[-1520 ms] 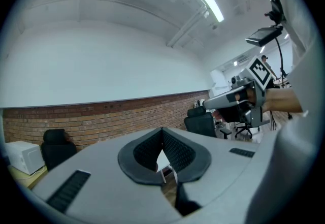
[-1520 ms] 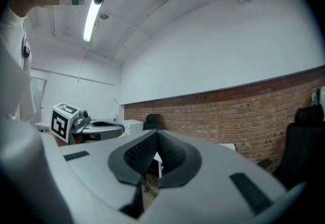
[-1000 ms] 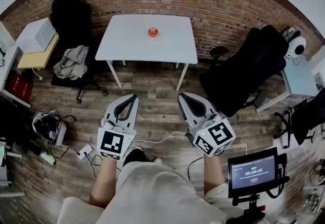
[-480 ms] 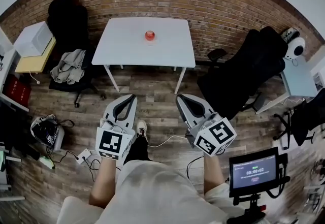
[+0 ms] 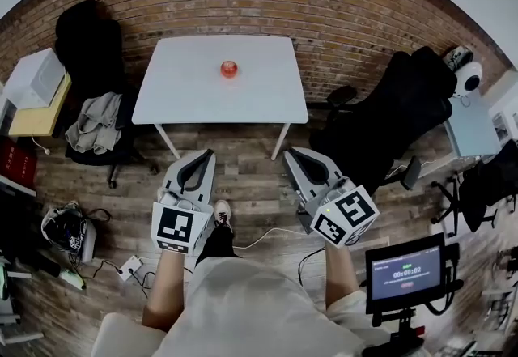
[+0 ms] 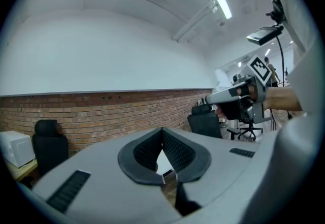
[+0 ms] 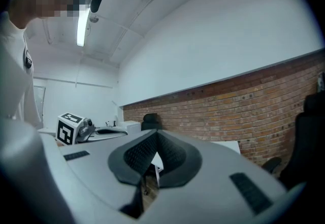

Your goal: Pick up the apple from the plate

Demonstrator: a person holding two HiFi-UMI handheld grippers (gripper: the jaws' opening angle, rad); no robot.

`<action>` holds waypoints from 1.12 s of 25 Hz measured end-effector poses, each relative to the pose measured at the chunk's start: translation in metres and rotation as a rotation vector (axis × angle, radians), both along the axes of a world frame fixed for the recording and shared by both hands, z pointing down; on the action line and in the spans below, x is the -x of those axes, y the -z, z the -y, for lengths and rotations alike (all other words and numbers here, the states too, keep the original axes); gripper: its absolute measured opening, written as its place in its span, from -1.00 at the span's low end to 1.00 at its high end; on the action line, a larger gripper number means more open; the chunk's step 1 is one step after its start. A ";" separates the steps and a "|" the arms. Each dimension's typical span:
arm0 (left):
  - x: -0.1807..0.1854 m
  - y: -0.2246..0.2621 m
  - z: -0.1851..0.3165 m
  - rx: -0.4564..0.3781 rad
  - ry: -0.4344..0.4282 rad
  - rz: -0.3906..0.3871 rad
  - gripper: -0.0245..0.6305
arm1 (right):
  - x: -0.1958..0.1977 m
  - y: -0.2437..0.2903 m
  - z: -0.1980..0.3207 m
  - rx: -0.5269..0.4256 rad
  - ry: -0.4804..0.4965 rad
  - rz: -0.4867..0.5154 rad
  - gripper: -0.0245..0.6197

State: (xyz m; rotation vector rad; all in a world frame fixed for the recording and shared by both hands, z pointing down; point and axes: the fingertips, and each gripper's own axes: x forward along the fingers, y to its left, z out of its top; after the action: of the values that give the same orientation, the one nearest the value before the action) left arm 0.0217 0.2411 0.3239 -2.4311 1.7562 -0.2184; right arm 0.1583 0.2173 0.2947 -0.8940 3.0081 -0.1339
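Observation:
A red apple sits on a small plate near the middle of a white table that stands against the brick wall. Both grippers are held level over the wooden floor, short of the table's near edge and well away from the apple. My left gripper is shut with nothing in it, and its jaws meet at the tips. My right gripper also looks shut and empty, its tips touching. In both gripper views the jaws hide the apple.
A black office chair draped with grey clothing stands left of the table. Another black chair is at its right. A side table with a white box is far left. A bag and cables lie on the floor, and a tripod screen stands lower right.
The table and apple have drawn nearer and look larger as the person walks toward them. Both grippers stay shut and side by side in front.

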 end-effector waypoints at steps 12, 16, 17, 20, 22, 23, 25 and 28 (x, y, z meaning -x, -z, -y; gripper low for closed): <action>0.058 -0.003 0.114 0.030 -0.025 0.004 -0.91 | 0.066 -0.003 0.107 0.067 0.018 0.000 -0.92; 0.072 -0.003 0.142 0.037 -0.027 0.002 -0.91 | 0.077 -0.003 0.136 0.067 -0.001 0.010 -0.92; 0.076 -0.003 0.148 0.040 -0.026 0.000 -0.91 | 0.080 -0.003 0.142 0.066 -0.001 0.016 -0.92; 0.087 -0.002 0.163 0.045 -0.025 0.001 -0.91 | 0.094 0.001 0.156 0.063 0.023 0.028 -0.92; 0.095 -0.003 0.173 0.050 -0.023 0.001 -0.91 | 0.103 0.001 0.165 0.078 0.043 0.038 -0.92; 0.099 -0.004 0.177 0.053 -0.021 -0.001 -0.91 | 0.107 0.000 0.169 0.086 0.051 0.040 -0.92; 0.106 -0.007 0.186 0.059 -0.018 -0.003 -0.91 | 0.114 -0.003 0.178 0.096 0.061 0.038 -0.92; 0.116 -0.009 0.202 0.065 -0.016 -0.003 -0.91 | 0.123 -0.005 0.193 0.093 0.059 0.033 -0.92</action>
State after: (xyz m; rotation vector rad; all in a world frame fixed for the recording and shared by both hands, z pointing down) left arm -0.0942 0.0396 0.3325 -2.4910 1.7574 -0.2744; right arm 0.0358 0.0241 0.2994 -0.8018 3.0206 -0.2872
